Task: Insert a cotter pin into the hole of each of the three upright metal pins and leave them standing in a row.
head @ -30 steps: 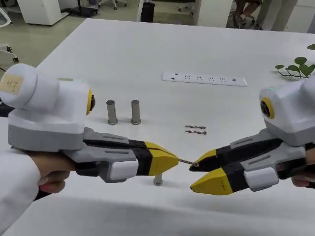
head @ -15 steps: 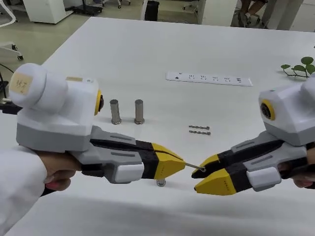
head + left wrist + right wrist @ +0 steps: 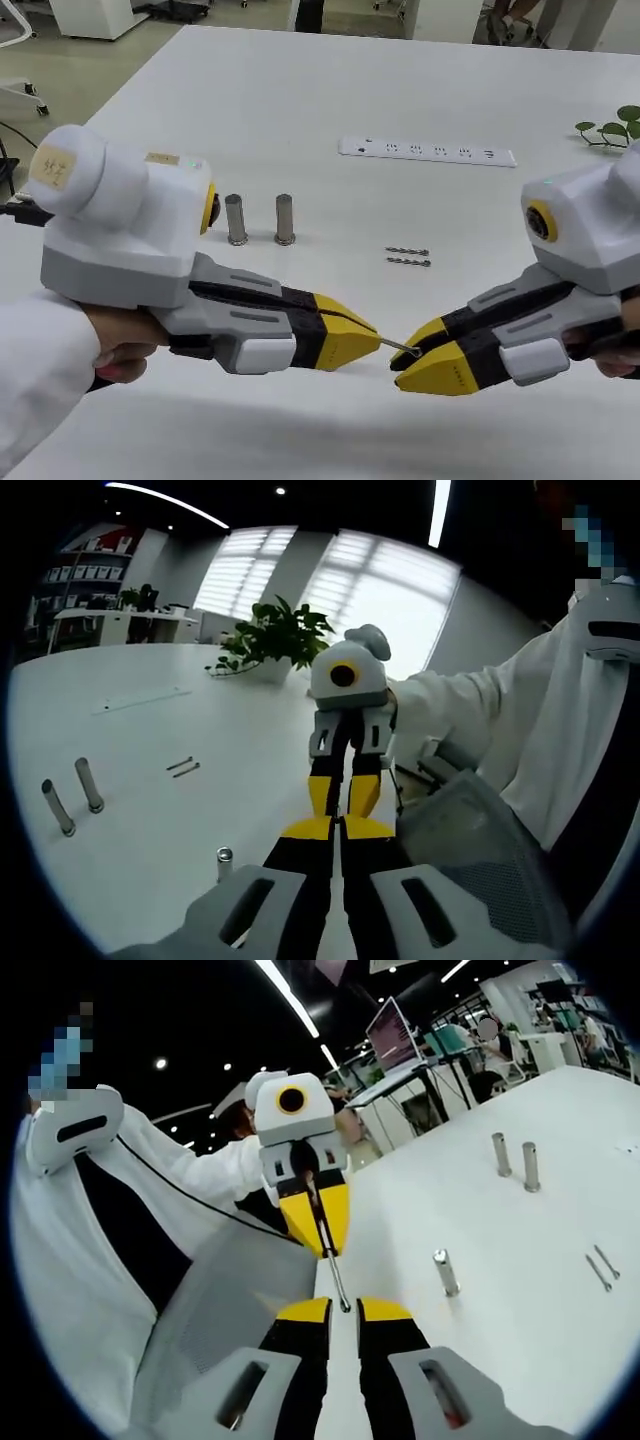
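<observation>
In the head view my left gripper pinches a cotter pin over the near edge of the table. Its free end reaches my right gripper, and two metal pins stand side by side mid-table with spare cotter pins lying to their right. In the left gripper view my jaws are closed to a sliver, and a third metal pin stands upright just left of them. In the right gripper view the cotter pin runs down into my barely parted jaws, and I cannot tell whether they grip it.
</observation>
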